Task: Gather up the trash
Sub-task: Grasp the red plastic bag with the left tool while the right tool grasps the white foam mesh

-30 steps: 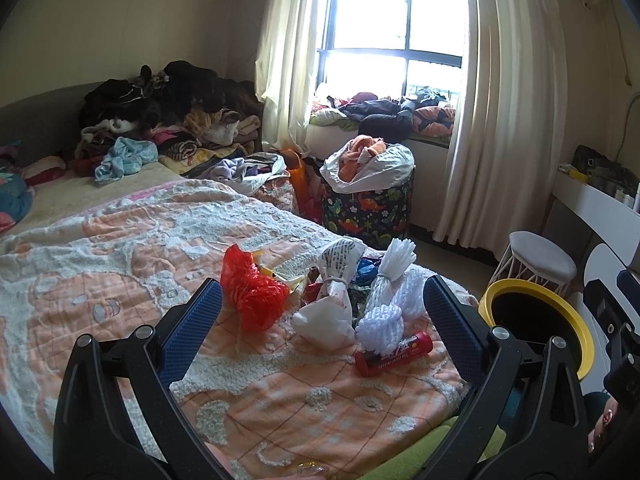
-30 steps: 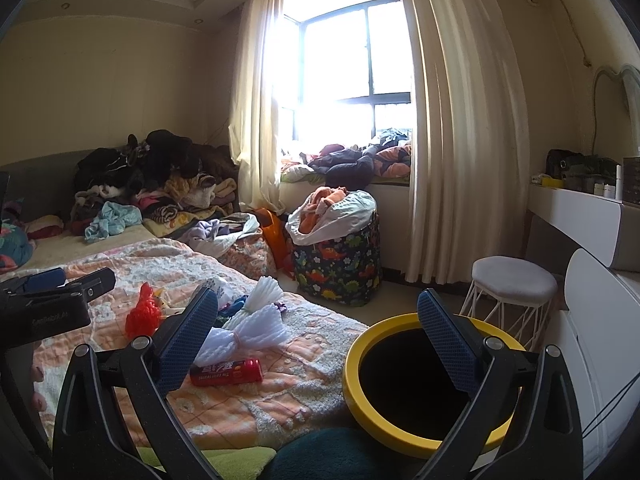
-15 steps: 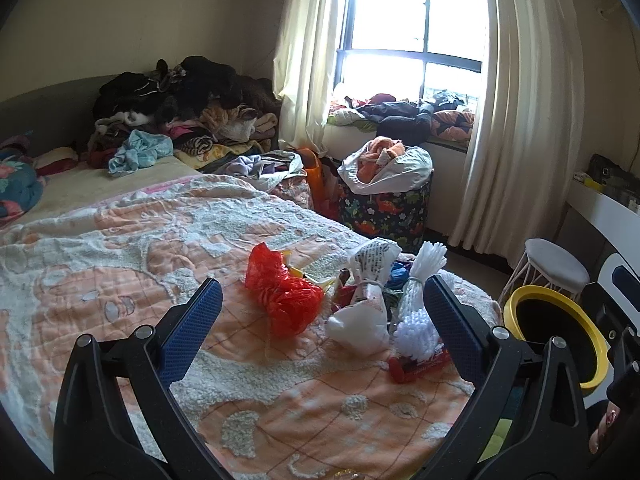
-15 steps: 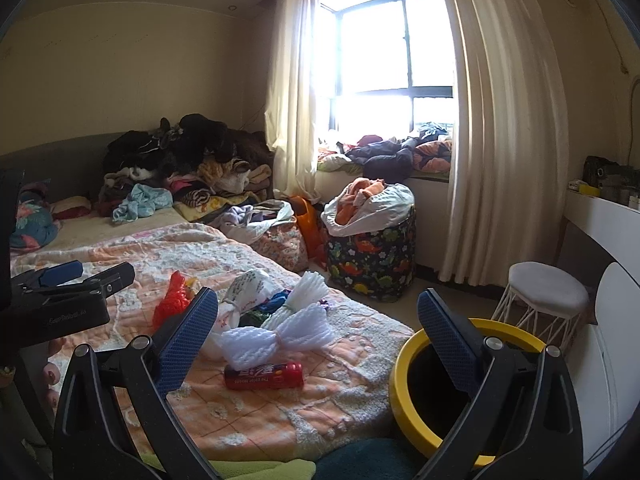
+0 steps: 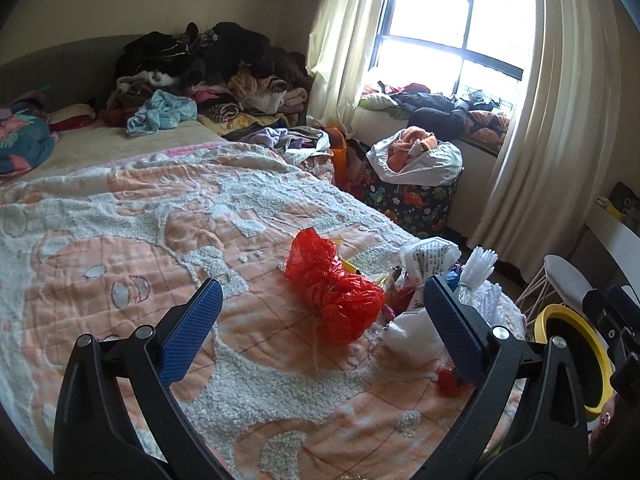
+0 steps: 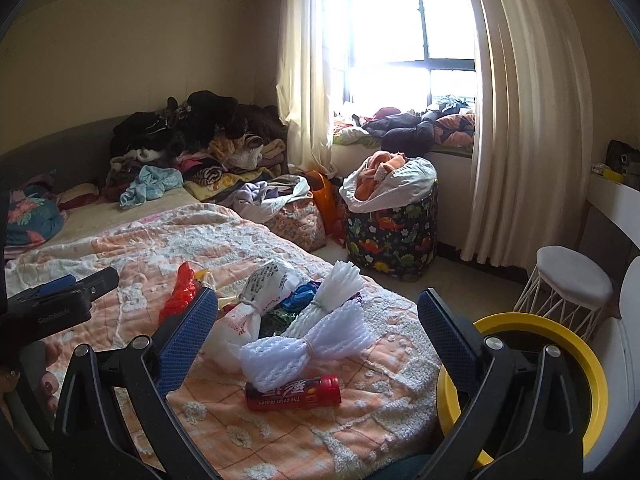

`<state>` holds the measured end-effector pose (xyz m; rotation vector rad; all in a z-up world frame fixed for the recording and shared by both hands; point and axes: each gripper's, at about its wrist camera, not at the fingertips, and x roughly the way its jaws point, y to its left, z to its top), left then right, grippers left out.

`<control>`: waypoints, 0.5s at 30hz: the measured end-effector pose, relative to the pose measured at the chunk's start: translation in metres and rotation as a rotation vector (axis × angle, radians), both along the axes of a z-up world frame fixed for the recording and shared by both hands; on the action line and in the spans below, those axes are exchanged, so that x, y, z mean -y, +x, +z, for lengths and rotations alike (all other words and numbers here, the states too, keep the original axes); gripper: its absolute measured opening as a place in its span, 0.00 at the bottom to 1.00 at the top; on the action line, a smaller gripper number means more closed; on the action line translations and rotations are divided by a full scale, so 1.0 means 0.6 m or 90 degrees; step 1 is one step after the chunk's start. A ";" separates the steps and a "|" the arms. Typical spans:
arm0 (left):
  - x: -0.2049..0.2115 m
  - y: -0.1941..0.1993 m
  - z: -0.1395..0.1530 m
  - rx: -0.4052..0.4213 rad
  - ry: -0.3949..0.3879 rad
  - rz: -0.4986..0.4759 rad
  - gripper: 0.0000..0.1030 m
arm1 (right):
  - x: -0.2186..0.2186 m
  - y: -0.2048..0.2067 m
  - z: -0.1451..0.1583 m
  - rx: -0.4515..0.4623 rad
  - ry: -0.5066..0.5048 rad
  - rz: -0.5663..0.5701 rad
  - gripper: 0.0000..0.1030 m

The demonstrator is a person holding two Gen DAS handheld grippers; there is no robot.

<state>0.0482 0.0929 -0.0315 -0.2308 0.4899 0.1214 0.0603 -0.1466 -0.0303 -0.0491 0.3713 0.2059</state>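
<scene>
A pile of trash lies on the bed's orange quilt: a crumpled red plastic bag, a white printed bag, white foam netting and a red snack tube. A yellow-rimmed black bin stands at the bed's right, also in the left wrist view. My left gripper is open, empty, above the quilt just short of the red bag. My right gripper is open, empty, short of the netting and tube.
Clothes are heaped at the headboard and on the window sill. A dinosaur-print laundry basket stands on the floor by the curtain. A white stool stands behind the bin.
Both grippers have swung left, away from the bin and toward the trash pile. The red bag now sits between the left fingers; the netting and tube sit between the right fingers.
</scene>
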 end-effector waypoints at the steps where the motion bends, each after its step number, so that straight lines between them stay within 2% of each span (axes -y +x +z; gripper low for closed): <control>1: -0.002 0.006 -0.003 -0.007 -0.004 -0.002 0.90 | 0.001 0.008 -0.003 -0.007 0.000 -0.006 0.94; 6: 0.003 0.031 -0.014 -0.028 -0.006 -0.018 0.90 | 0.013 0.059 -0.025 -0.072 -0.002 -0.042 0.94; 8: 0.002 0.041 -0.018 -0.020 -0.033 -0.048 0.90 | 0.022 0.084 -0.036 -0.108 0.006 -0.058 0.94; 10: 0.006 0.051 -0.019 -0.011 -0.047 -0.066 0.90 | 0.032 0.108 -0.048 -0.142 0.024 -0.071 0.94; 15: 0.014 0.099 -0.032 -0.030 -0.028 -0.062 0.90 | 0.056 0.165 -0.082 -0.229 0.084 -0.094 0.94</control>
